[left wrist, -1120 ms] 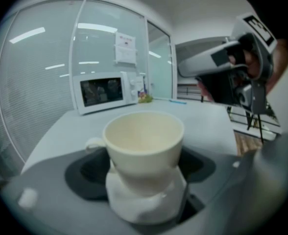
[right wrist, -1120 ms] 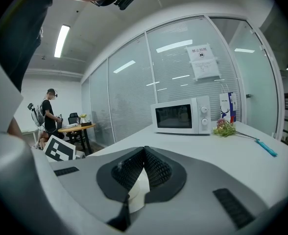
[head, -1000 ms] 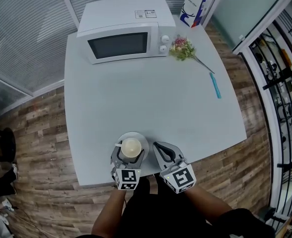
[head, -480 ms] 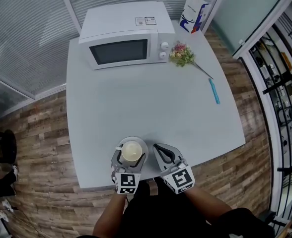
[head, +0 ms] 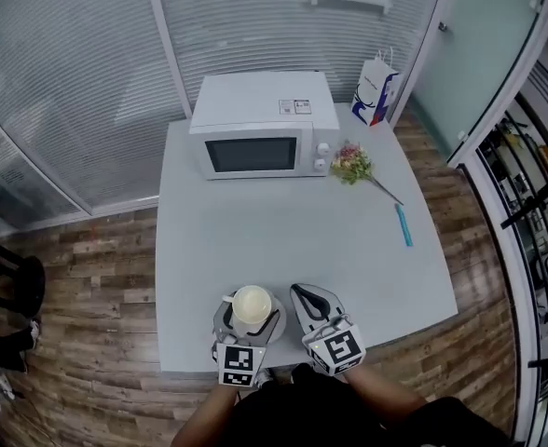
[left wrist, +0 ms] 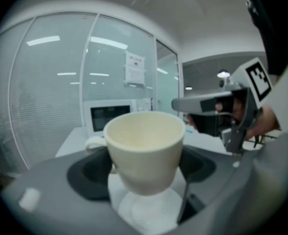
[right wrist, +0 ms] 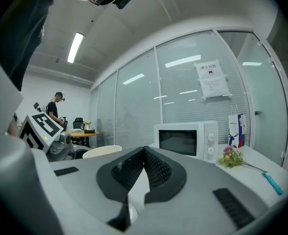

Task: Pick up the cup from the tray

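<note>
A cream cup (head: 252, 304) sits between the jaws of my left gripper (head: 249, 309), which is shut on it near the table's front edge. In the left gripper view the cup (left wrist: 145, 151) fills the middle, its handle pointing left, with a white saucer (left wrist: 149, 210) just beneath it. The saucer's rim (head: 278, 322) shows to the cup's lower right in the head view. Whether the cup's foot touches the saucer I cannot tell. My right gripper (head: 301, 294) is close beside it on the right, shut and empty, its ribbed pads (right wrist: 154, 166) pressed together.
A white microwave (head: 265, 138) stands at the back of the grey table (head: 293, 231). A flower sprig (head: 353, 164), a blue pen (head: 404, 224) and a paper bag (head: 375, 91) lie to the right. Glass walls run behind. The table's front edge is right under both grippers.
The head view has pulled back and tilted up, showing more of the glass wall. Both grippers keep their places at the front edge. The cup now sits slightly off the saucer's centre.
</note>
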